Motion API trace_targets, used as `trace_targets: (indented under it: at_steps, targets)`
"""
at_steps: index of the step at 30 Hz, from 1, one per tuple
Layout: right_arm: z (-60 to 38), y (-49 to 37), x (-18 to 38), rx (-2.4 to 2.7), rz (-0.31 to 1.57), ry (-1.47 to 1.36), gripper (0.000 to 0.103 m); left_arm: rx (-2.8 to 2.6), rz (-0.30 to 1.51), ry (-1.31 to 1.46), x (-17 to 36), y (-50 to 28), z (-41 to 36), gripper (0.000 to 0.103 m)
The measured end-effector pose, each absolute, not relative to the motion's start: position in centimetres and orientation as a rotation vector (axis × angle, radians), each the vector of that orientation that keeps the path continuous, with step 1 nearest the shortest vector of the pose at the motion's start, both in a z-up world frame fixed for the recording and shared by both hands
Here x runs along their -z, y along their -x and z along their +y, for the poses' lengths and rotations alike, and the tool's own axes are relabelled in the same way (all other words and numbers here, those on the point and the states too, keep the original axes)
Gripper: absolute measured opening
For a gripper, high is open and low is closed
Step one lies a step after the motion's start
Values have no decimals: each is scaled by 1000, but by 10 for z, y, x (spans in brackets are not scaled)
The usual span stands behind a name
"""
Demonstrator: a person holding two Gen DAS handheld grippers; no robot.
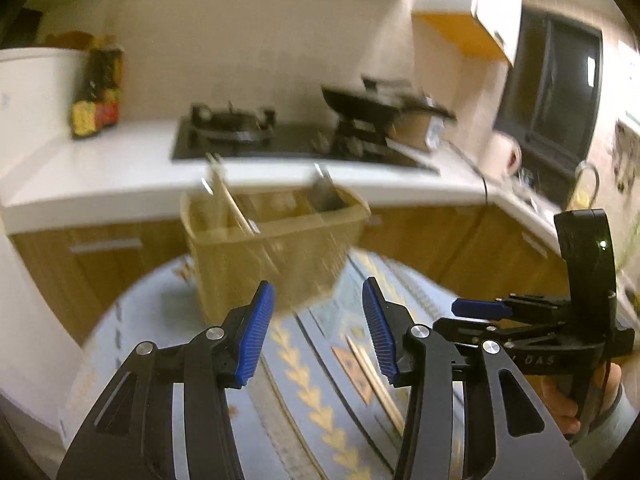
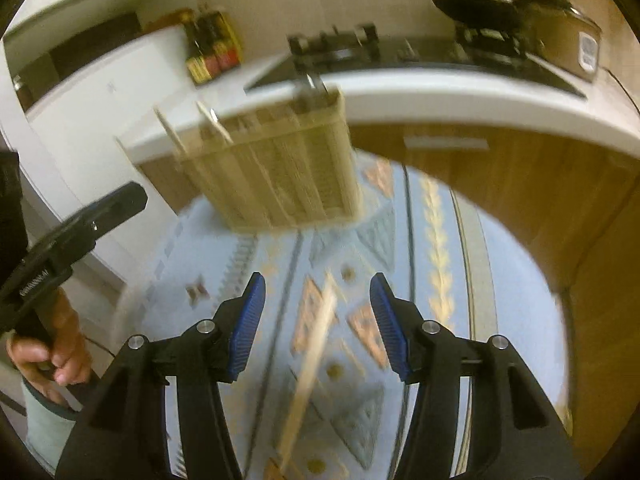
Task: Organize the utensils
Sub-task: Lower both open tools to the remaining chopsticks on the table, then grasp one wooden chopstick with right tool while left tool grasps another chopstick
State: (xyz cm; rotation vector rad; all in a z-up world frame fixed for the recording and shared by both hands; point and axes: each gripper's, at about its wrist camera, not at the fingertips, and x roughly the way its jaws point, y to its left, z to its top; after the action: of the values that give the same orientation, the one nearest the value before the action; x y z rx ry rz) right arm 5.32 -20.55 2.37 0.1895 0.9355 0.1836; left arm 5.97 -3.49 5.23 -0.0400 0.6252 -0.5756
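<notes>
partly done, judging by the chopsticks and metal utensils already standing in the utensil basket [image 2: 280, 168] at the far side of the round surface [image 2: 516, 280] — one chopstick pair [image 2: 316, 348] left flat near the right gripper [image 2: 317, 322]. left gripper [image 1: 318, 330] and right both spread wide, grasping nothing. open room between pair and basket; surface rim close on the left.

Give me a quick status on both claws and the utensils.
Left claw open, empty. Right claw open, empty, above the chopsticks on the tablecloth. Holder upright ahead, utensils inside. Nothing blocking.
</notes>
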Motion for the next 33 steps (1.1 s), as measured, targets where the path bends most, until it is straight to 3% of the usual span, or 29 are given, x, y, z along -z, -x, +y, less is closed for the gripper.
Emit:
trace_targets:
  at_steps: [4, 13, 17, 33]
  targets:
    - [-202, -27, 13, -186, 1004, -203, 37, 613, 709, -11, -20, -49, -60, 44]
    - [-182, 2, 52, -163, 1034, -171, 30, 657, 836, -23, 34, -46, -85, 44]
    - [-178, 3, 59, -147, 1033, -158, 23, 651, 877, -3, 50, -53, -84, 38]
    - [-156, 7, 67, -50, 1033, -16, 20, 650, 897, 18, 59, -60, -79, 36]
